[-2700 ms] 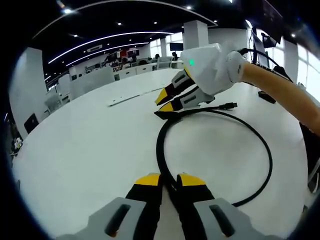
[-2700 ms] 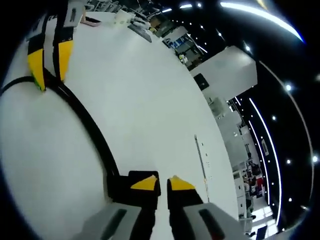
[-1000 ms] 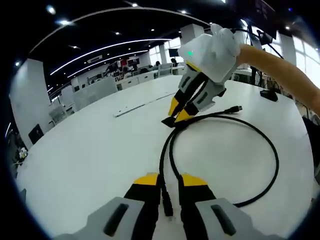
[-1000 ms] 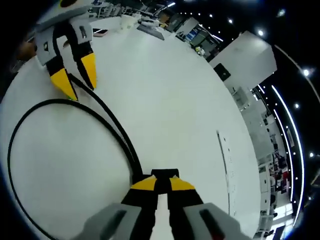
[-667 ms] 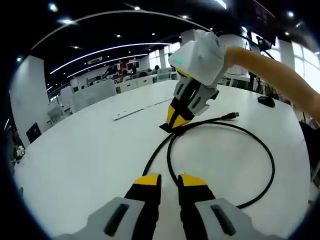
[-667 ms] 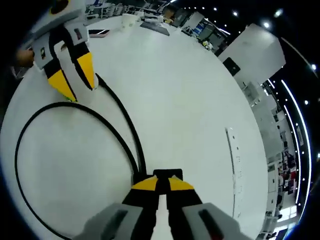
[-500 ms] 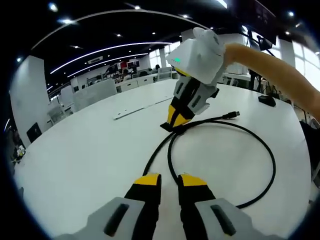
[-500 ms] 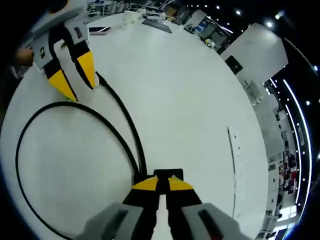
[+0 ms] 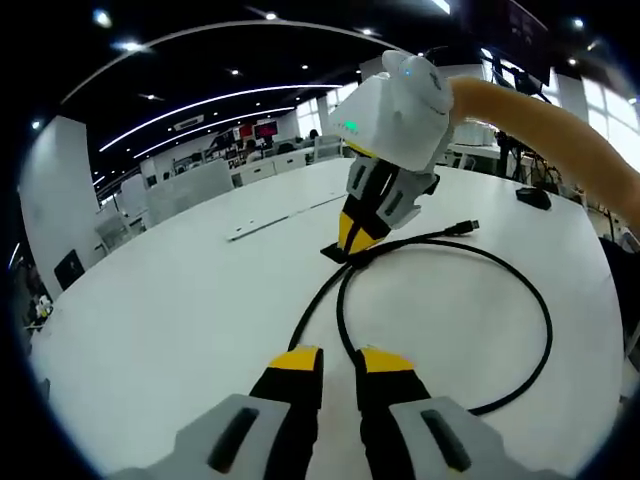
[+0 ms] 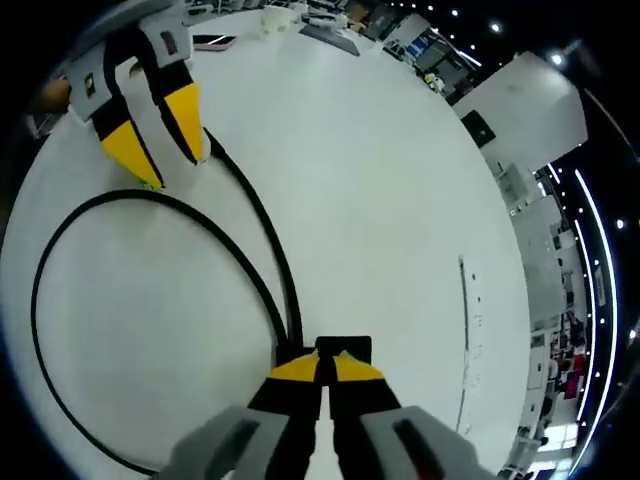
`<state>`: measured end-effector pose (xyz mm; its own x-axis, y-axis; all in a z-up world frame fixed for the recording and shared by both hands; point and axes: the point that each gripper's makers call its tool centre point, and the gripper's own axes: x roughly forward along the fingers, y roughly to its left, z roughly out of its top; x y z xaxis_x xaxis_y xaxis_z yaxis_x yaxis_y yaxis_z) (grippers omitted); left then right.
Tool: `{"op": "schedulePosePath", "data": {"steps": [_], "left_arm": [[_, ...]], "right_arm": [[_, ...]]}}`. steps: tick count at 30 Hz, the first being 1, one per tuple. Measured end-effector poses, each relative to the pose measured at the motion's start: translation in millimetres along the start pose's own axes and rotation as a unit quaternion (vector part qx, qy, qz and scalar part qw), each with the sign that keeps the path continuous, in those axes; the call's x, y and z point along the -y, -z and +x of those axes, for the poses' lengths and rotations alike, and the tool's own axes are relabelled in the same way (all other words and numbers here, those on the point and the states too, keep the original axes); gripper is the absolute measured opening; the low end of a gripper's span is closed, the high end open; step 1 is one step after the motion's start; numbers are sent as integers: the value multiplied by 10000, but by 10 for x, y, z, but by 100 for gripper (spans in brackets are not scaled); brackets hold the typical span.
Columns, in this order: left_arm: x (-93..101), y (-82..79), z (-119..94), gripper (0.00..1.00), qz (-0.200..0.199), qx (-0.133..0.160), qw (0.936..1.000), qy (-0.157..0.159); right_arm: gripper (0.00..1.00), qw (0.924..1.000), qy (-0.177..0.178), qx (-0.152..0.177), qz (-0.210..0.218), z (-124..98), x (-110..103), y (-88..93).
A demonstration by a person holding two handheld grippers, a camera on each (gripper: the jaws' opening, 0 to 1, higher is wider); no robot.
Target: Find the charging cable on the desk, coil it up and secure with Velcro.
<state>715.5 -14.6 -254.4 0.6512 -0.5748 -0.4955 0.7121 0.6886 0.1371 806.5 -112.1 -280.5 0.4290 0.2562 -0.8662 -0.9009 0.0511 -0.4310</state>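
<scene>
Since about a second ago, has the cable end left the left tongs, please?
Yes: the cable end now lies on the table, outside the left tongs.

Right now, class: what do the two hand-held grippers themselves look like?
Each hand-held gripper has grey jaws with black inner faces and yellow tips. The right hand-held gripper carries a white housing with a green light; the left hand-held gripper shows slotted grey jaw bases. The arm behind is bare.

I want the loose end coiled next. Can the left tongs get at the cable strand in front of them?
Probably yes: the left tongs stand open, and the cable lies on bare table just ahead, nothing between.
</scene>
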Motion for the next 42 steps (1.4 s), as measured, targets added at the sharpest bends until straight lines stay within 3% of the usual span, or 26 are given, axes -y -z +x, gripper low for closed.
{"op": "schedulePosePath", "data": {"steps": [14, 28, 42], "left_arm": [[22, 20, -9, 14, 5, -23, 10000, -33], [8, 16, -21, 14, -8, -16, 10000, -35], [8, 14, -21, 13, 39, -10, 10000, -1]], "right_arm": [[4, 9997, -164, 2, 178, 24, -37, 14], [4, 9995, -259, -184, -84, -33, -92, 11], [4, 9994, -292, -174, 112, 22, -73, -6]]}}
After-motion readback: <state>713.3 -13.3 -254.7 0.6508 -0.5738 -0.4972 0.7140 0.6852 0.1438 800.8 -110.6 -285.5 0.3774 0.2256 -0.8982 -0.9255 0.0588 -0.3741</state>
